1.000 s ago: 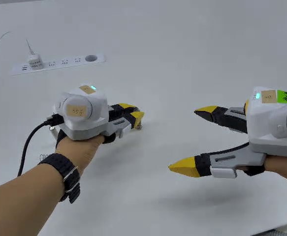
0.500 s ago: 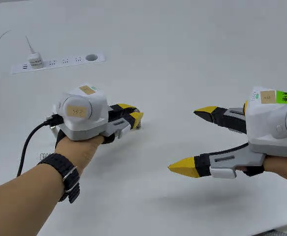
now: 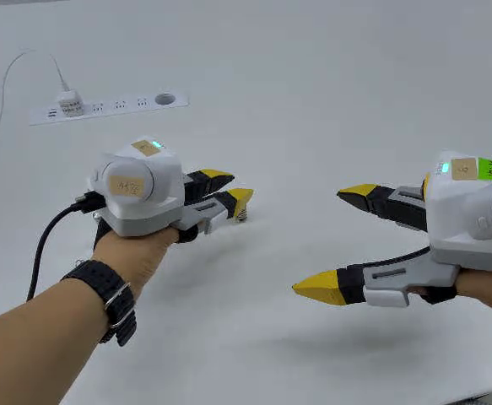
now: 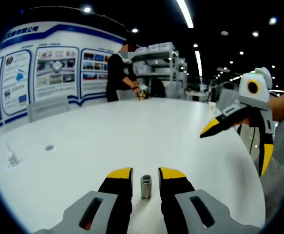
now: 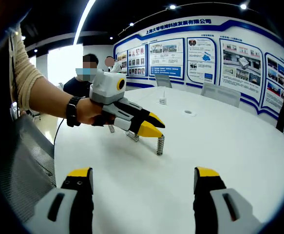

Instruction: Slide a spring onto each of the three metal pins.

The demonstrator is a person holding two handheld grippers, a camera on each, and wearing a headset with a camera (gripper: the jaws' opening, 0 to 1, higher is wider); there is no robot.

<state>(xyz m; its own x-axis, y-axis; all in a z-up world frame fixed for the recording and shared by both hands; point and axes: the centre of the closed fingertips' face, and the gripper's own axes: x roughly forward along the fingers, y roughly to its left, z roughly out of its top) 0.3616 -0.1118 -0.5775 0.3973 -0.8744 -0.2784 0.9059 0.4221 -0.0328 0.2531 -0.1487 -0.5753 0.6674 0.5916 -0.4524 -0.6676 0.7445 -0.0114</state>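
Your left hand-held gripper (image 3: 231, 186) sits low over the white bench (image 3: 330, 101), its yellow-tipped jaws set to a narrow gap and gripping nothing. In the left gripper view a short metal pin (image 4: 145, 186) stands upright on the bench right between those two tips. A sliver of bench shows on either side of it, so the jaws flank it without touching. In the right gripper view a spring (image 5: 160, 145) stands upright directly under the tip of your left hand-held gripper (whether the coil sits around the pin is hard to tell at this size). A second spring (image 5: 132, 136) and a third spring (image 5: 111, 128) stand on the bench behind it, nearer your left hand, too small to say whether each is on a pin. In the head view the pin peeks out just beside the lower left jaw.

Your right hand-held gripper (image 3: 323, 241) hangs above the bench well apart from the left one, off to its right. Its jaws are spread wide and empty, with the tips pointing toward the left hand-held gripper.

A black cable (image 3: 47, 245) leaves the back of your left hand-held gripper, and a dark watch (image 3: 110, 299) is on that wrist. At the far side of the bench lies a white power strip (image 3: 119, 105) with a white plug (image 3: 71, 105) in it
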